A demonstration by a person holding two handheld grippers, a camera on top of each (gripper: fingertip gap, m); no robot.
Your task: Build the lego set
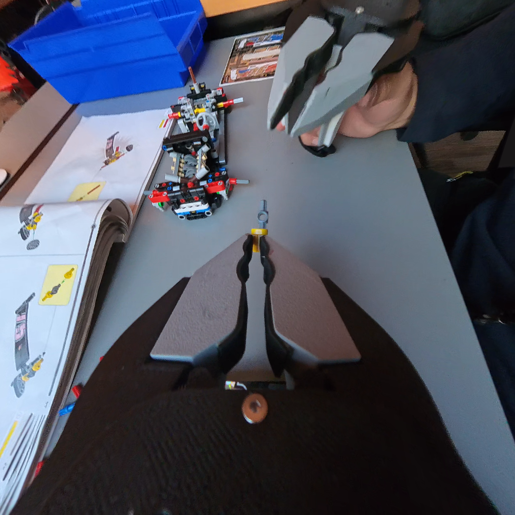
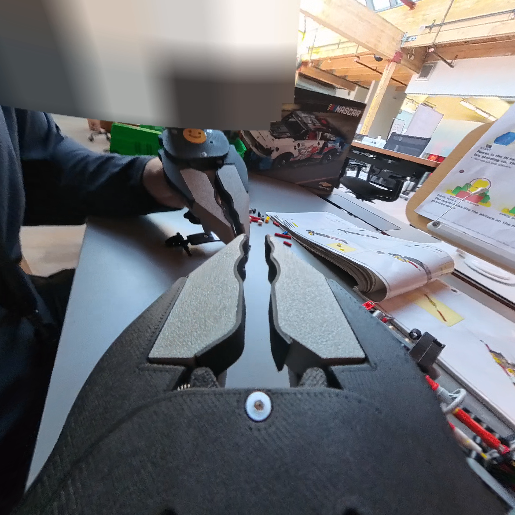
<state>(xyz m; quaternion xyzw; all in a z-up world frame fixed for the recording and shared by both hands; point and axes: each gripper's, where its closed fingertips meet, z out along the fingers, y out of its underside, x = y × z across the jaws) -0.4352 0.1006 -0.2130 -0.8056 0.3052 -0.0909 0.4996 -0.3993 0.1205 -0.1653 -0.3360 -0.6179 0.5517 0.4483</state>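
In the left wrist view, the left gripper pinched a yellow piece with a grey pin sticking forward, above the grey surface near a toy car frame. In the right wrist view, the right gripper stood narrowly apart with nothing between its fingertips, beside an open booklet.

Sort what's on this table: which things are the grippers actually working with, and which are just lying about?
In hand or nearest:
left gripper, shut on yellow-and-grey axle piece
right gripper, open, holding nothing

Lying about:
car chassis
instruction booklet
blue bin
sticker sheet
loose pins
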